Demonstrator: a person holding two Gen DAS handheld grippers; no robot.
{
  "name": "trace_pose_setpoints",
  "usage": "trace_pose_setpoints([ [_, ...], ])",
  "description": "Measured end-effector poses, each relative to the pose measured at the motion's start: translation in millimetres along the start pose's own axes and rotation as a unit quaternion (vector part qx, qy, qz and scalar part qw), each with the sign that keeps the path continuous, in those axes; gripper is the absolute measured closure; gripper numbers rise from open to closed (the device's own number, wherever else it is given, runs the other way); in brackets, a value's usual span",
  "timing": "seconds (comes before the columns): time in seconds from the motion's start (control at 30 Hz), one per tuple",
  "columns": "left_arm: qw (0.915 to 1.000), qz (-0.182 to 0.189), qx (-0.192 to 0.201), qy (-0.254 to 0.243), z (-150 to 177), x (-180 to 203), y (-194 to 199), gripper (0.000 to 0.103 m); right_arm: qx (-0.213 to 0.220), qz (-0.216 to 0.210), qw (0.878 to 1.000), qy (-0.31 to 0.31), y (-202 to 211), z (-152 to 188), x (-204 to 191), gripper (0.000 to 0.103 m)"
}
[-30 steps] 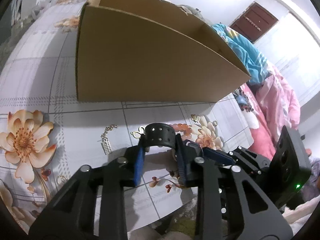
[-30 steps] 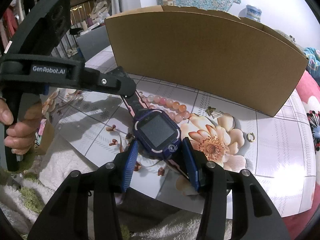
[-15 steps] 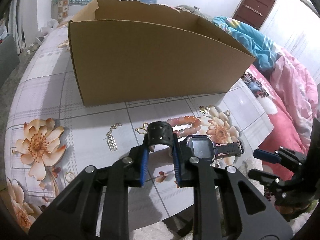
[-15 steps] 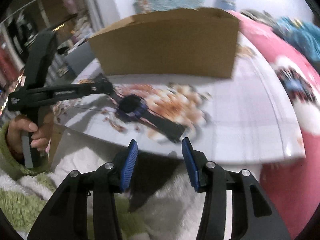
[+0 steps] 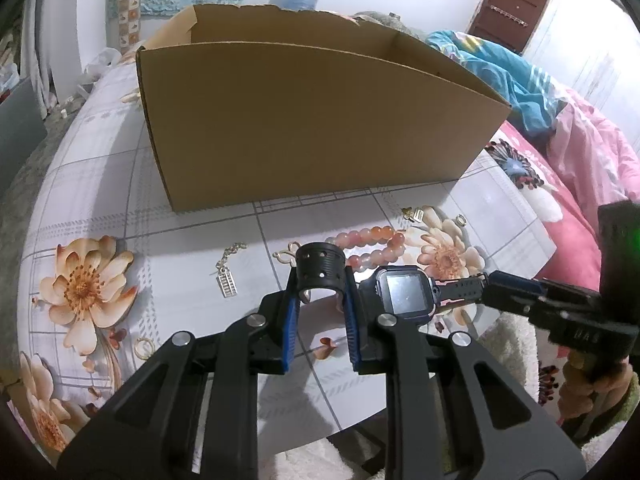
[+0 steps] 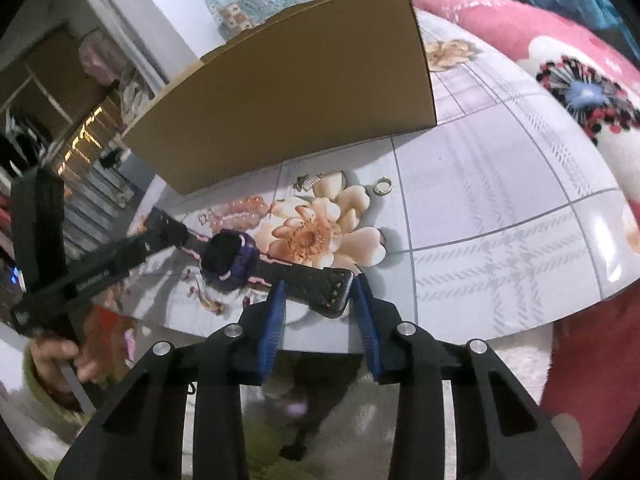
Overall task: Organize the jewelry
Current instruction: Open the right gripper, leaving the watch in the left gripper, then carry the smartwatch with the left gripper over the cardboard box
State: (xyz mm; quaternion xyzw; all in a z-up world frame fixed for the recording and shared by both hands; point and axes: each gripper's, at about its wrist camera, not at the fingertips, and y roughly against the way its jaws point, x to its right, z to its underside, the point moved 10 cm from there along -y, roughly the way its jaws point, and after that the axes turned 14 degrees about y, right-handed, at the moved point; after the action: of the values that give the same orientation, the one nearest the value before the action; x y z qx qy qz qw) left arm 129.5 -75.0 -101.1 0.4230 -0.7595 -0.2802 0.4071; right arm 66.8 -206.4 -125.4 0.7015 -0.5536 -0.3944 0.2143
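Note:
A dark blue smartwatch (image 5: 404,290) with black straps hangs just above the floral table (image 5: 100,200), stretched between both grippers. My left gripper (image 5: 320,292) is shut on the curled strap with holes (image 5: 320,266). In the right wrist view the watch face (image 6: 228,256) lies left of the far strap end (image 6: 320,286). My right gripper (image 6: 318,296) is closing on that end, and its blue pads touch both edges. The left gripper (image 6: 180,236) shows there at the left, held by a hand. The right gripper (image 5: 492,284) reaches in from the right.
An open cardboard box (image 5: 312,120) stands behind the jewelry. On the table lie a pink bead bracelet (image 5: 368,240), a silver charm on a chain (image 5: 228,282), a gold ring (image 5: 461,221), a small charm (image 5: 416,214) and another ring (image 5: 144,347). Pink bedding (image 6: 520,40) lies right.
My right gripper left the watch face, swung right with a roll, and its jaws narrowed around the free strap end. The left gripper kept its grip and turned to face the box.

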Motion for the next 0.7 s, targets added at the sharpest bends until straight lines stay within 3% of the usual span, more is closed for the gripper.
trace_pose_setpoints([
  [0.07, 1.0000, -0.001, 0.002, -0.001, 0, 0, 1, 0.085, 0.006, -0.029, 0.999, -0.030, 0, 0, 3, 0.070],
  [0.17, 1.0000, -0.002, 0.003, -0.001, -1, -1, 2, 0.085, 0.046, -0.129, 0.985, -0.100, 7, -6, 4, 0.071],
  [0.3, 1.0000, 0.000, 0.001, 0.000, 0, 0, 2, 0.085, 0.061, -0.183, 0.973, -0.125, 7, -12, 0, 0.071],
  [0.5, 1.0000, -0.004, 0.003, -0.002, 1, -1, 2, 0.085, 0.057, -0.152, 0.979, -0.124, -4, -13, 2, 0.071],
  [0.63, 1.0000, -0.005, 0.004, -0.002, 1, -3, 1, 0.085, 0.049, -0.101, 0.988, -0.104, -9, -14, 4, 0.094],
  [0.7, 1.0000, 0.000, 0.003, 0.000, -1, -2, 1, 0.086, 0.054, -0.096, 0.989, -0.102, -7, -19, 4, 0.097],
])
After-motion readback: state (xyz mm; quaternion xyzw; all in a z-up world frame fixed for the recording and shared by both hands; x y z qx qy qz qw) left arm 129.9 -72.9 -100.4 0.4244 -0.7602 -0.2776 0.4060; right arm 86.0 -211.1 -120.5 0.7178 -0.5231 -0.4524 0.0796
